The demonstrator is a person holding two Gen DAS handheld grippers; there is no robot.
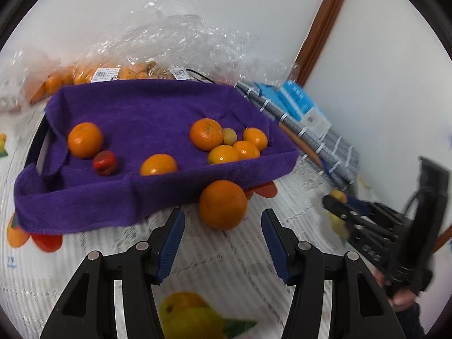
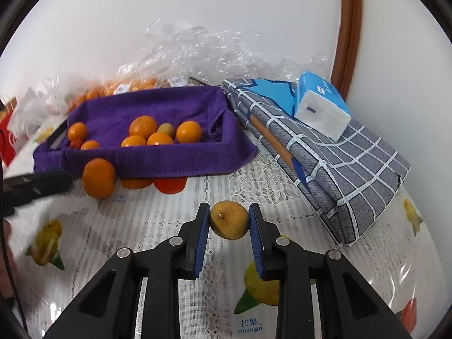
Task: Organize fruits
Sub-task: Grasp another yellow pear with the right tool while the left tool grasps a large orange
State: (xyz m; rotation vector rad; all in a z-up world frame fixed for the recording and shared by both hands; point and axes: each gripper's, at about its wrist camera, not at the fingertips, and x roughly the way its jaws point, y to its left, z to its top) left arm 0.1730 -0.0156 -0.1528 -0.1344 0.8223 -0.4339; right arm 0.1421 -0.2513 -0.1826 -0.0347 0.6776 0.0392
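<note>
While my right gripper [image 2: 229, 220] pinches a small yellowish fruit [image 2: 229, 219] between its blue pads above the tablecloth [image 2: 158, 226], my left gripper [image 1: 223, 223] hangs empty, its jaws partly apart, just near of a big orange [image 1: 222, 204]. That orange sits against the near edge of the purple-lined tray [image 1: 84, 195], which holds more oranges [image 1: 85, 139].

- Purple-lined tray [image 1: 84, 197]: six oranges [image 1: 206, 134], one small yellowish fruit [image 1: 230, 136], one red fruit [image 1: 104, 163].
- Outside tray, on tablecloth: one large orange [image 1: 223, 204], one yellow-brown fruit [image 2: 229, 219].
- Right of tray: one tissue pack [image 2: 322, 110].
</note>
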